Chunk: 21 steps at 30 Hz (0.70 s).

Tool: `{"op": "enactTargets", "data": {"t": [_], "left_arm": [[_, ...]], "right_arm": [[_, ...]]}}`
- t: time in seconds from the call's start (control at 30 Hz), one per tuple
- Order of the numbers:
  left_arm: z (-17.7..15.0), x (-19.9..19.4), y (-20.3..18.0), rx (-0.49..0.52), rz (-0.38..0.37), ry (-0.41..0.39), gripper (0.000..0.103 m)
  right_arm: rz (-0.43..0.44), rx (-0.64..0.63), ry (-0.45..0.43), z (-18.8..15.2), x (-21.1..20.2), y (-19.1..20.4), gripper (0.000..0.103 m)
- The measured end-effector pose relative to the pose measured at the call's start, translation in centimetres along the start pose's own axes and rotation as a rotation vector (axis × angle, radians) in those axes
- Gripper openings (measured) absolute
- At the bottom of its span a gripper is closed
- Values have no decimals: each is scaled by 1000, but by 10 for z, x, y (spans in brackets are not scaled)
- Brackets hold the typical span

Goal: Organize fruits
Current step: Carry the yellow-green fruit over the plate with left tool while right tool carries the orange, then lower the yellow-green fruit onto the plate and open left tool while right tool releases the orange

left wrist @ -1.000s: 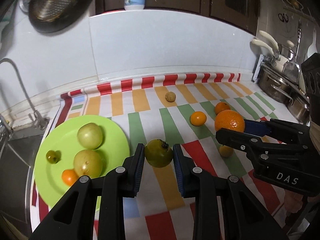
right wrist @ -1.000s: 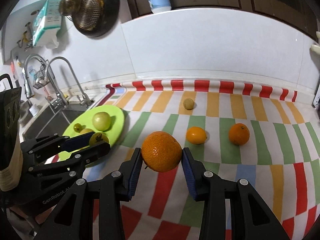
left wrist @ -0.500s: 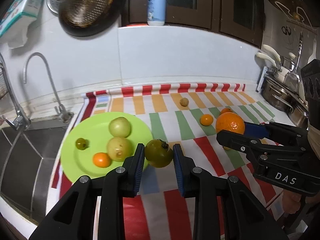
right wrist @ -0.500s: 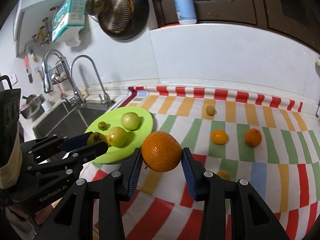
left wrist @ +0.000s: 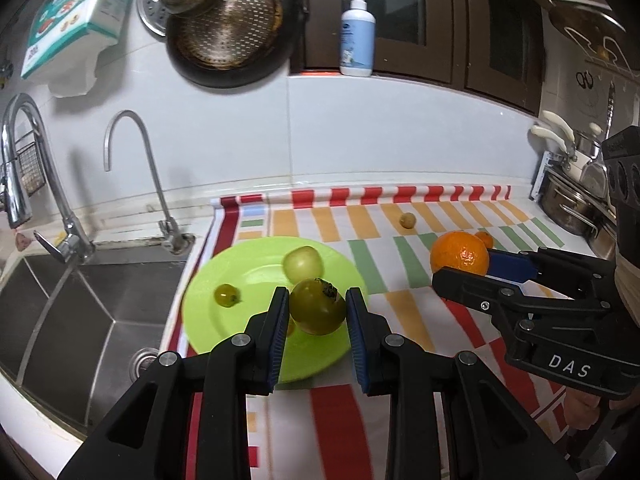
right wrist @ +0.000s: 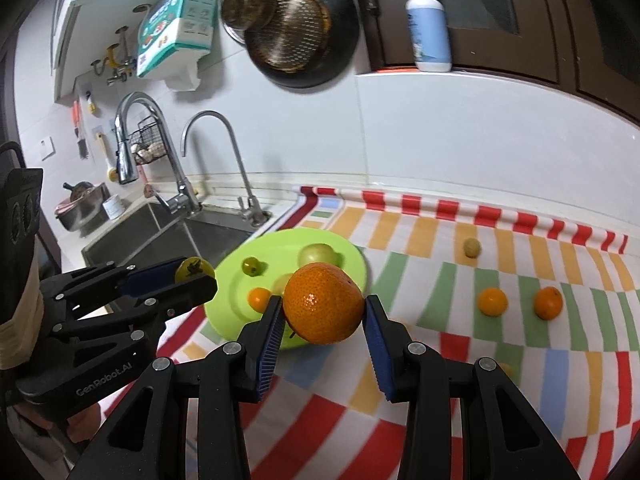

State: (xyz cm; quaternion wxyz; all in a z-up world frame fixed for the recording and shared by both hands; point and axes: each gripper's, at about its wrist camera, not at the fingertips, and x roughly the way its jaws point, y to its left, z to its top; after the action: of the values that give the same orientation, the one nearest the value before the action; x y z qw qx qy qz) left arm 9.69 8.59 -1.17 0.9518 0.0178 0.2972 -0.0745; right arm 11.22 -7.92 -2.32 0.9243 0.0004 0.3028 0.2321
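1. Left claw (left wrist: 318, 316) is clenched on the green tomato (left wrist: 317, 306). I have carried it from over the striped cloth (left wrist: 340, 420) to above the near edge of the green plate (left wrist: 208, 320) in the last second.
2. Right claw (right wrist: 323, 322) is clenched on the big orange (right wrist: 323, 308). It has also travelled plateward and now hangs over the plate's right side.
3. Judgement: both fruits are in transit and almost at drop-off; the next moves are lowering and releasing, one at a time to avoid the claws fouling each other.
4. On the plate: a pale green fruit (left wrist: 303, 263) toward the far side, a small green one (left wrist: 226, 294) to the left, a small orange one (right wrist: 259, 297) near its front.
5. Right of the plate, on the cloth: two small oranges (right wrist: 492, 301) (right wrist: 547, 302) still to collect.
6. Beyond the plate to the right, near the wall: a little yellowish fruit (right wrist: 472, 247), well apart.
7. Left of the plate: sink (left wrist: 80, 300). A fruit rolling off that rim is my main risk.
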Motion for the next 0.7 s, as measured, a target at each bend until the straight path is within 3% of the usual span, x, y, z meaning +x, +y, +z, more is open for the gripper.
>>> {"op": "enactTargets", "data": {"t": [0.33, 0.7], "left_arm": [[-1, 7, 46, -20, 33, 9, 29], [-2, 36, 84, -21, 29, 45, 29]], "right_arm": [[28, -35, -12, 18, 28, 34, 41], [42, -50, 35, 29, 78, 61, 41]]}}
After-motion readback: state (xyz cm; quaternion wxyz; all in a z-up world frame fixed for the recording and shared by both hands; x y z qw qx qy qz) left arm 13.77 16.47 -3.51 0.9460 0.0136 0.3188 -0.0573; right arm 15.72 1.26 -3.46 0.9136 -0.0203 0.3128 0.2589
